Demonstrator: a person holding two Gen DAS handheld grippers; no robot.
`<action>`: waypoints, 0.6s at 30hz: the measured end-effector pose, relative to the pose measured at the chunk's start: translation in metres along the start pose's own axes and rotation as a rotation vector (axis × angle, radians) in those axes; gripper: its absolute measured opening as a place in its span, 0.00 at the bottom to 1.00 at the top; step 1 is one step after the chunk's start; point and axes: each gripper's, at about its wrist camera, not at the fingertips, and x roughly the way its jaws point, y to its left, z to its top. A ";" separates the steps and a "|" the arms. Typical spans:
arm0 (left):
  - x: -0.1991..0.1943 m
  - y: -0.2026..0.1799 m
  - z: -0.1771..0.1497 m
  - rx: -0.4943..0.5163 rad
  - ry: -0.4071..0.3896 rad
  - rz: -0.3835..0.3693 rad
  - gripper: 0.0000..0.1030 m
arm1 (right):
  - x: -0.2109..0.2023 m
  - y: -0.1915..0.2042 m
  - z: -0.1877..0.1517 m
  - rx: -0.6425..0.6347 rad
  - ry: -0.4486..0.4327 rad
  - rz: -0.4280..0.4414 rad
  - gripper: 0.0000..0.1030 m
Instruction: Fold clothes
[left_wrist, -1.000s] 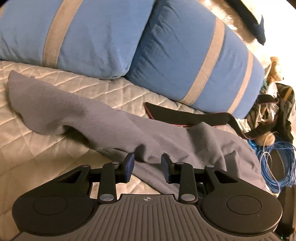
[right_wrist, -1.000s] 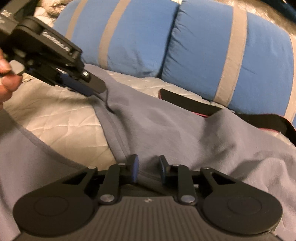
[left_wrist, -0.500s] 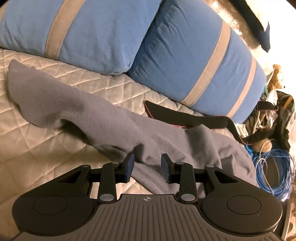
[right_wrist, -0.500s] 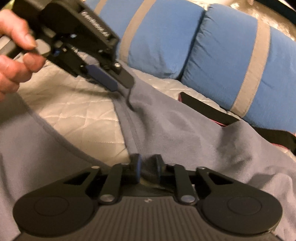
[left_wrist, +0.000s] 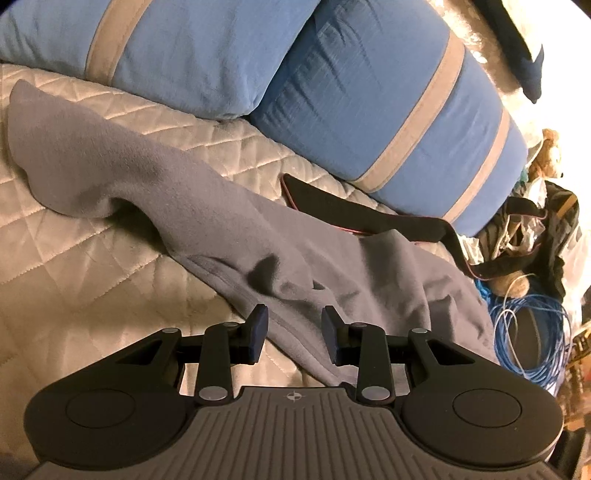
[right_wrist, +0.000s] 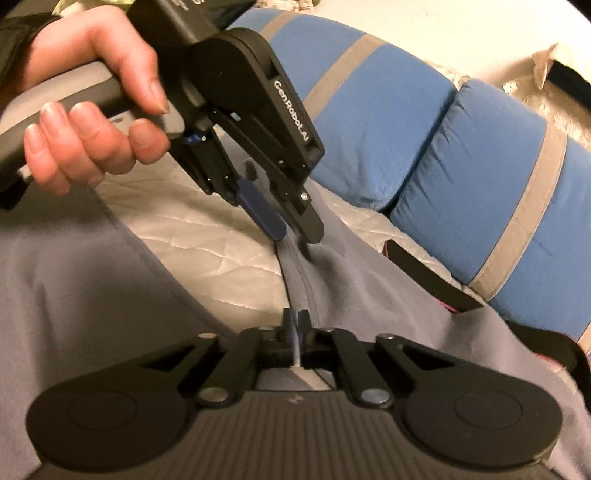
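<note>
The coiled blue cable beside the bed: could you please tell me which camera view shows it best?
The left wrist view shows the coiled blue cable best: its loops lie in the clutter at the right edge, past the grey fleece garment. The right wrist view does not show it.

Warm, yellowish indoor light covers both views. In the left wrist view the quilted bedspread (left_wrist: 92, 258) glows tan, and glare bleaches the frame from one to three o'clock, washing out the clutter there. The grey garment (left_wrist: 221, 221) casts a soft dark shadow beneath its raised fold. Fisheye distortion bows the blue pillows (left_wrist: 369, 110) toward the rim. In the right wrist view the hand (right_wrist: 92, 122) at ten o'clock looks slightly soft, and the corner at one o'clock burns white.
</note>
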 end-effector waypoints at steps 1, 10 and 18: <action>0.000 0.000 0.000 -0.004 -0.001 0.001 0.30 | 0.003 -0.002 0.000 0.014 0.006 -0.015 0.30; 0.002 0.002 0.002 -0.018 -0.006 0.011 0.30 | 0.028 -0.028 -0.005 0.161 0.086 -0.008 0.30; 0.002 0.003 0.003 -0.022 -0.001 0.009 0.30 | 0.033 -0.037 -0.003 0.199 0.118 0.037 0.30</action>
